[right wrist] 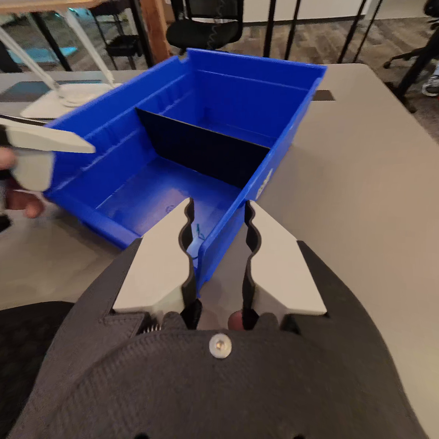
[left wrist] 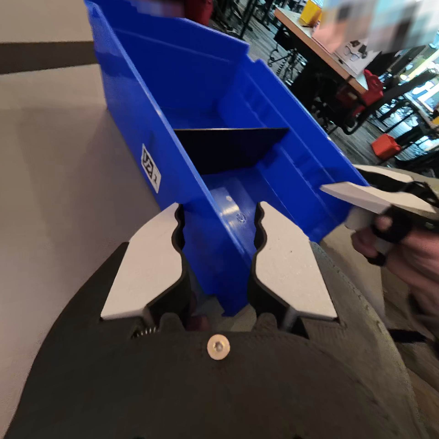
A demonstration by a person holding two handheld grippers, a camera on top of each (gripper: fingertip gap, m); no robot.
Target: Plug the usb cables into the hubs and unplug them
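No usb cable or hub shows in either view. A blue plastic bin [left wrist: 142, 95] with a black divider [left wrist: 228, 147] stands on a grey table. My left gripper [left wrist: 218, 204] is open and empty, its jaws either side of the bin's near left wall. My right gripper [right wrist: 218, 200] is open and empty, its jaws either side of the near right wall of the bin [right wrist: 237, 90]. Each gripper shows in the other's view, at the bin's opposite near corner: the right one [left wrist: 356, 197], the left one [right wrist: 52, 142]. A small pale item with a teal wire [right wrist: 198, 235] lies in the near compartment.
The grey table [right wrist: 356, 190] extends to the right of the bin, with a dark strip [right wrist: 324, 95] behind it. A white lamp base [right wrist: 71, 95] stands at the back left. A black office chair [right wrist: 204, 31] and other tables stand beyond the table's far edge.
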